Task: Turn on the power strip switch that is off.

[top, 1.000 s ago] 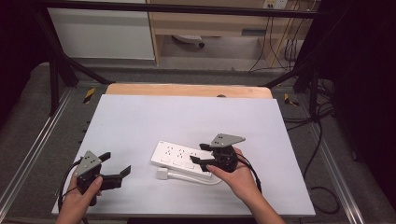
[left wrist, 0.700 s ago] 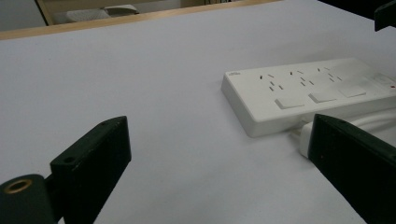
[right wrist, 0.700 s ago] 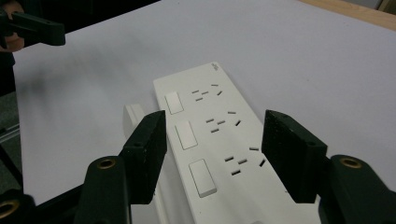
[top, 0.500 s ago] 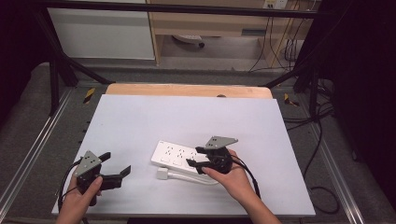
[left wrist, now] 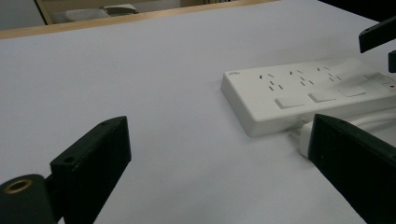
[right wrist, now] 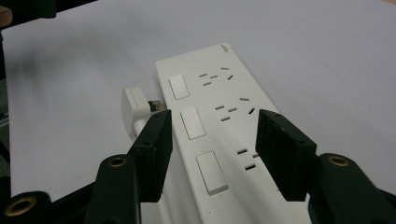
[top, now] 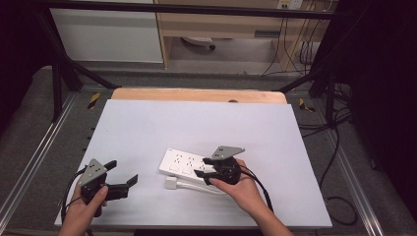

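Two tools were seen: the right tool (right wrist: 212, 140), jaws just closing, straddled the white power strip (right wrist: 219, 121) without pressing; the left tool (top: 120, 174) was held wide open, empty, beside it on the surface (top: 147, 128).

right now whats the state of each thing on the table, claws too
power strip: lying flat on the white table, sockets up, nothing plugged in
plug: lying loose on the table beside the strip, on its white cable
right claw: jaws astride the strip, just been closing, pads not yet pressing on it
left claw: open, nothing between the jaws, apart from the strip
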A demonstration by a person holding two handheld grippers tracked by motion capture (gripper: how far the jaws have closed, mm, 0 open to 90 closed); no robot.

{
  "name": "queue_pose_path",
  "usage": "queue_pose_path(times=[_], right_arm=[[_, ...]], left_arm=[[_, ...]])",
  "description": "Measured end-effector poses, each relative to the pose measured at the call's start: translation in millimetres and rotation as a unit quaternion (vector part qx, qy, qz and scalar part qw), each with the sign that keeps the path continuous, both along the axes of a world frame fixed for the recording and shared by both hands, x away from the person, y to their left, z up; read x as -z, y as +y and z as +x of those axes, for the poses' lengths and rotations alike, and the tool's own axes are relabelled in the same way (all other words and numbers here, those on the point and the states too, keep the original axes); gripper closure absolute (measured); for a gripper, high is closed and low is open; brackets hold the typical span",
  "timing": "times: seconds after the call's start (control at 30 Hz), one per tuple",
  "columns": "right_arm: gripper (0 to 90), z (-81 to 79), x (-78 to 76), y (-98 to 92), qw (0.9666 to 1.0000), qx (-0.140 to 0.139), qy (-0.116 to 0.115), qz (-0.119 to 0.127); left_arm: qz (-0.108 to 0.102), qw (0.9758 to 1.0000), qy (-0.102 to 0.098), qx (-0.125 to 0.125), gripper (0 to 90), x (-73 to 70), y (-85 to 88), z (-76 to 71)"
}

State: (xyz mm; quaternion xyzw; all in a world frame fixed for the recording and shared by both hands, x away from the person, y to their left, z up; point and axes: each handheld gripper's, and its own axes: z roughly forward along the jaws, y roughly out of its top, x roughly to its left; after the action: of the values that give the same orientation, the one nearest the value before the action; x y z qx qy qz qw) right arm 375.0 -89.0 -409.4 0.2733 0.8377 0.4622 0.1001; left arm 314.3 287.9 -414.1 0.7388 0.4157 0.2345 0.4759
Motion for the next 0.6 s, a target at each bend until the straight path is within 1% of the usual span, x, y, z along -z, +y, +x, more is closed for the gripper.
queue_pose_path(times=[0.17,0.37,0.53,0.6], right_arm=[[53.3,0.0,3.8,2.1,0.9999,0.001,-0.002,-0.012],[60.1,-0.5,8.8,4.0,0.9998,-0.002,-0.002,-0.019],[65.9,-1.9,11.6,6.5,0.9998,-0.005,-0.005,-0.019],[69.3,-2.2,12.6,7.4,0.9997,-0.008,-0.006,-0.021]], left_arm=[[0.0,1.0,0.0,0.0,6.1,0.1,0.1,0.0],[0.001,1.0,0.0,0.0,6.1,0.1,-0.1,0.0],[0.001,1.0,0.0,0.0,6.1,0.1,0.1,0.0],[0.001,1.0,0.0,0.0,6.1,0.2,0.1,0.0]])
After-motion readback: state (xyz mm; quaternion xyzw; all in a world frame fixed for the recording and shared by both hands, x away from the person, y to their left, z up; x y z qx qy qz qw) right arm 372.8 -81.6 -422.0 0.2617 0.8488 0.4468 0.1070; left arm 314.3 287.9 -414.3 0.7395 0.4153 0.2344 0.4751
